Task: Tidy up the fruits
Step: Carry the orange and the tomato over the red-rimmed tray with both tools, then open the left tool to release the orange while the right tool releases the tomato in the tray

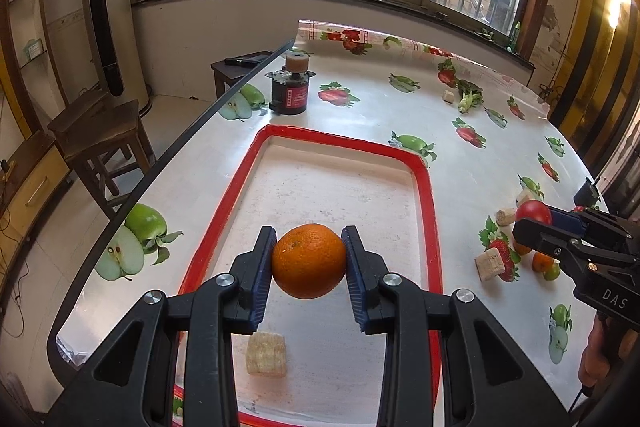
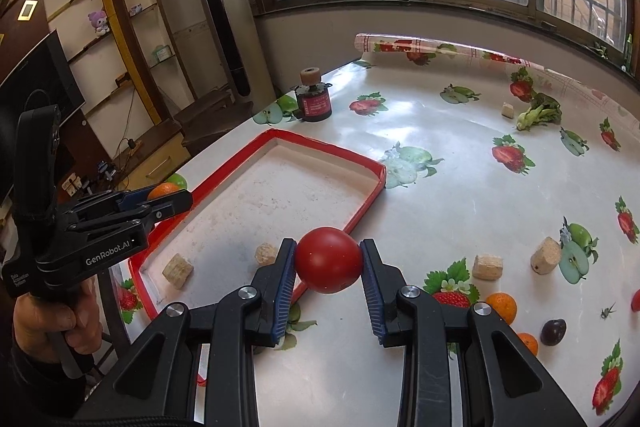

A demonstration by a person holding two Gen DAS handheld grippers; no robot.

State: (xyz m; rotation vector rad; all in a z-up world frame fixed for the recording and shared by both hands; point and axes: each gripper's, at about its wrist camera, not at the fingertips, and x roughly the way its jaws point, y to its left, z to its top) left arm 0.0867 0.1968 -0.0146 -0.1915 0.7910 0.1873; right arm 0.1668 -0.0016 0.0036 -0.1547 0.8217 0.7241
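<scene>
My left gripper is shut on an orange, held above the near half of the red-rimmed tray. My right gripper is shut on a red tomato, held over the tray's near right rim. In the left wrist view the right gripper with its tomato hangs at the right, beyond the tray. The right wrist view shows the left gripper at the left with the orange peeking out. Two small oranges and a dark plum lie on the cloth at the right.
Beige corn-cob pieces lie in the tray and on the fruit-print tablecloth. A dark jar stands beyond the tray near the table's left edge. A green vegetable lies far right. A wooden stool stands off the table's left side.
</scene>
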